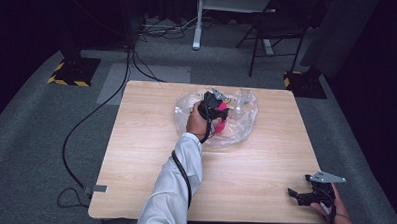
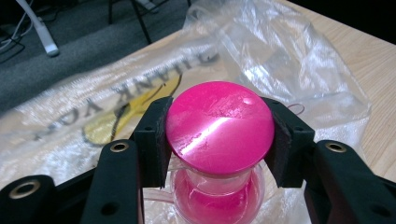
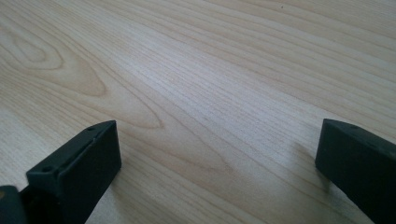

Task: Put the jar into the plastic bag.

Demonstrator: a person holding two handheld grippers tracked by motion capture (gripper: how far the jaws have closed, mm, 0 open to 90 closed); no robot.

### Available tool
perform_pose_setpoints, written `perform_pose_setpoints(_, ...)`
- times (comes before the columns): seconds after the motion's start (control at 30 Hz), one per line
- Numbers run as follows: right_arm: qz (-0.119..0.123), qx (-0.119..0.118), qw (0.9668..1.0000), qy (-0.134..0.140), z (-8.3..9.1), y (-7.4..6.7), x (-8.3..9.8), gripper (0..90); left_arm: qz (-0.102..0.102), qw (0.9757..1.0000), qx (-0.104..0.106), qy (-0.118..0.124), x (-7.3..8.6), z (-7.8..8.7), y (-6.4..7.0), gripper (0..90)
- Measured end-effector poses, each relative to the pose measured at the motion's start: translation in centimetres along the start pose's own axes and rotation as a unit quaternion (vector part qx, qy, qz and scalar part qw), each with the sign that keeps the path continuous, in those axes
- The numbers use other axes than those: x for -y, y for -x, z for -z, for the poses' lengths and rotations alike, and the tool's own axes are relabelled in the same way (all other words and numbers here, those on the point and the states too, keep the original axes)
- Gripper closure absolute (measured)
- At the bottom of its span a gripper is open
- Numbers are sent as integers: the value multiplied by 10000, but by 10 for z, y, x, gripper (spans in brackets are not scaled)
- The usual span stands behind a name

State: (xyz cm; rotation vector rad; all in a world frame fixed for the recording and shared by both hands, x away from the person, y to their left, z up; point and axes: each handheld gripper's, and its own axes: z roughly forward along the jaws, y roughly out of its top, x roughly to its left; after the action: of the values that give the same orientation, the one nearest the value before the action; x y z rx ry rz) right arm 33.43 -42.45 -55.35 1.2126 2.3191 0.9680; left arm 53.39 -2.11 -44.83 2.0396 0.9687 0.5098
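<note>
A: Left claw point(image 2: 219, 133): closed on the pink lid point(image 2: 219, 126) of a bottle point(image 2: 217, 196), one pad on each side of the lid. The left gripper view shows a clear neck and pink contents under the lid.

B: And from above?

A: In the high view the left claw point(image 1: 217, 112) sits over a clear bag point(image 1: 238, 121) at the far middle of the bench point(image 1: 150, 155). The bottle appears there as a pink patch point(image 1: 221, 107) beside the hand. The close view adds dark print and a yellow mark on the bag point(image 2: 93, 116); the high view does not resolve these.

B: Right claw?

A: Right claw point(image 1: 297, 194): at the near right corner, well apart from the bag. In the right gripper view its jaws stand wide apart with nothing between them, bare wood point(image 3: 210, 84) ahead.

B: Edges and room?

A: The bag lies just inside the far edge. Bare bench runs left, right and near of it. The right claw sits close to the near edge.
</note>
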Motion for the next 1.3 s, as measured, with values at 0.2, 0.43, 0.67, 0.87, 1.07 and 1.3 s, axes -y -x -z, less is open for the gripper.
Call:
perform_pose_setpoints(0.2, 0, 0, 10000, 0, 0, 0, 0, 0, -13, 10000, -8, -94, 9, -6, 1, 481)
perform_pose_setpoints(0.43, -1, 0, 10000, 1, 0, 0, 0, 0, -10, 9999, 7, -112, 16, -9, 1, 480)
perform_pose_setpoints(0.67, -1, 1, 10000, 2, 0, 0, 0, 0, -78, 9999, 27, -140, 17, -9, 2, 465)
perform_pose_setpoints(0.87, 1, 1, 10000, 0, 0, 0, 0, 0, -67, 9998, 72, -167, 19, -10, 0, 430)
perform_pose_setpoints(1.07, 1, 1, 10000, 0, 0, 0, 0, 0, -147, 9996, 47, -233, 20, -11, 1, 386)
perform_pose_setpoints(1.3, 2, 0, 10000, 0, 0, 0, 0, 0, -222, 9991, -27, -353, 21, -13, 1, 287)
